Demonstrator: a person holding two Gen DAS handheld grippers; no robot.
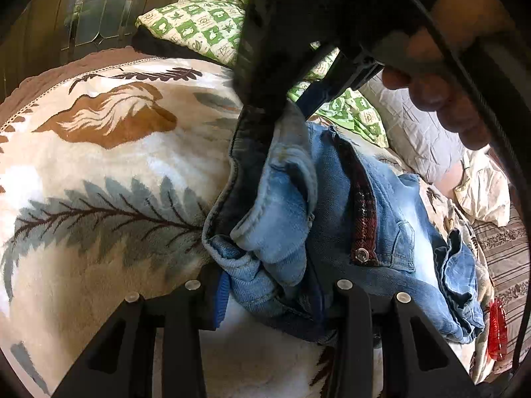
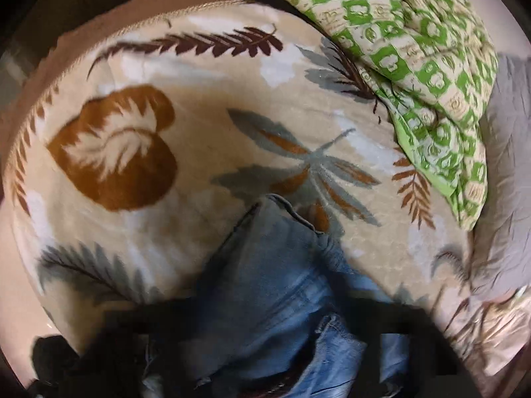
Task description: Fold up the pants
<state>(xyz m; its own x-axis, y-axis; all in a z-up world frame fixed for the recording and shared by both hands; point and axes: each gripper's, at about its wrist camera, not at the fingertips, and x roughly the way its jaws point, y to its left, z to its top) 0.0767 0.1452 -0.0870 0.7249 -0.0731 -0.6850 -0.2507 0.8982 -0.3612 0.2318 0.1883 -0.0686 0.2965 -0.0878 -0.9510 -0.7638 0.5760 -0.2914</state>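
Left wrist view: bright, soft daylight on leaf-print blanket [image 1: 99,172]; pale patches near washed out. Jeans [image 1: 381,205] sharp, folds casting soft shadows onto blanket. Dark blurred mass above jeans out of focus, very close to lens. Right wrist view: dimmer, warmer, motion-blurred throughout; jeans [image 2: 265,282] smeared, gripper below them only black blur. Both views: strong fisheye bending, blanket edge curved, black vignette in corners.

Bare blanket [image 2: 139,219] is lying free toward nine o'clock; the green quilt [image 2: 424,76] is blocking one o'clock, jeans [image 2: 265,292] are crowding six.
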